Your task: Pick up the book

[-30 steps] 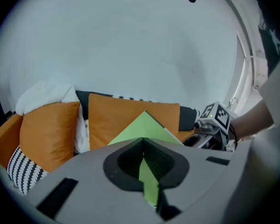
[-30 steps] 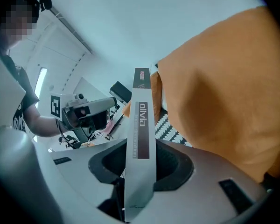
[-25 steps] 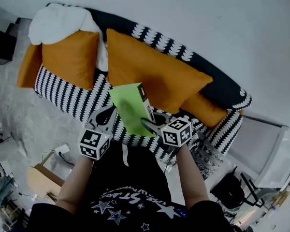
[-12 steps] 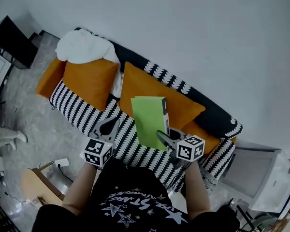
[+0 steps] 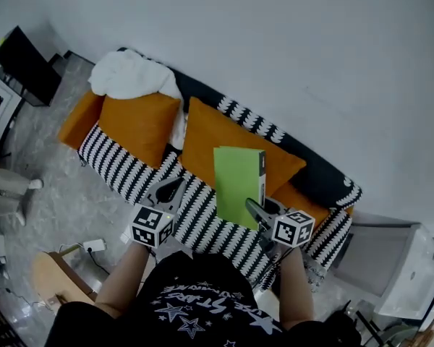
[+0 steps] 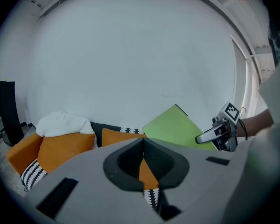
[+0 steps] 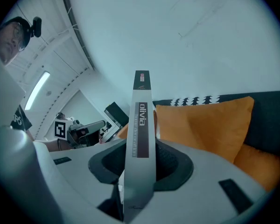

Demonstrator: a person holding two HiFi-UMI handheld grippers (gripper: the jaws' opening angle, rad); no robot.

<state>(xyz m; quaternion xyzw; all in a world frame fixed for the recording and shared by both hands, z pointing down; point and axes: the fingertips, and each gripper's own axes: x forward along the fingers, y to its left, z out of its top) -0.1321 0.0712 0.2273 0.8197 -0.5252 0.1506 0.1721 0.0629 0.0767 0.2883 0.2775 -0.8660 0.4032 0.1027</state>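
Observation:
A green book (image 5: 239,184) with a grey spine hangs in the air above the sofa, upright in my right gripper (image 5: 256,210). The right gripper view shows that spine (image 7: 141,120) standing straight up between the jaws, with my right gripper (image 7: 139,169) shut on its lower end. The book's green cover (image 6: 177,127) also shows in the left gripper view, at the right, with the right gripper on its edge. My left gripper (image 5: 167,191) hangs to the left of the book, apart from it. Its jaws meet with nothing between them (image 6: 143,146).
Below is a black-and-white striped sofa (image 5: 195,210) with orange cushions (image 5: 230,140) and a white blanket (image 5: 130,74) at its left end. A black screen (image 5: 23,63) stands at the far left, a white cabinet (image 5: 390,266) at the right, a wooden stool (image 5: 54,277) at lower left.
Both grippers have risen, the right one carrying the book up off the sofa. The book now stands more upright and further right in the head view.

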